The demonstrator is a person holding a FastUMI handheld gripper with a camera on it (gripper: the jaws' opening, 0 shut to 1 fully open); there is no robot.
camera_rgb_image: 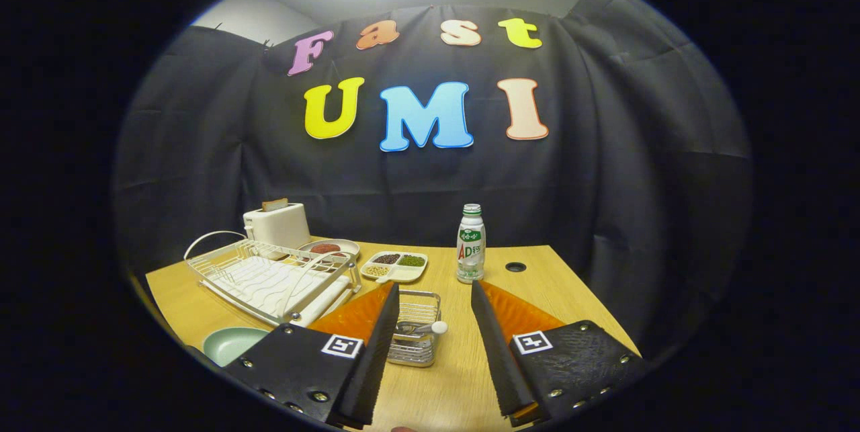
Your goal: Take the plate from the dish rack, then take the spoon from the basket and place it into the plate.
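The claw (435, 297) hangs above the tabletop (537, 284) with its two fingers spread wide and nothing held between them. Between the fingers, nearer the left one, stands the wire basket (416, 334), and the spoon (422, 328) lies across its top with its pale rounded handle end pointing toward the right finger. The plate (232, 343), a pale green dish, rests flat on the tabletop to the left of the left finger, partly hidden by that finger's mount. The dish rack (269, 277) sits beyond and to the left of the left finger; its wire slots appear to hold no plate.

Judged from this layout, the first step is complete: the plate is out of the rack and set down. The step in hand is the spoon. The next move calls for lowering the claw so that the fingertips straddle the spoon's handle, then closing on it. Because the handle is thin and rests on the wire rim, the approach should be centred, or one finger may push the spoon or tip the light basket. After the lift, the spoon must be carried left, to the plate.

Beyond the fingers stand a bottle (470, 244), a divided tray (395, 265) of grains, a toaster (275, 225) and a small dish (330, 248).
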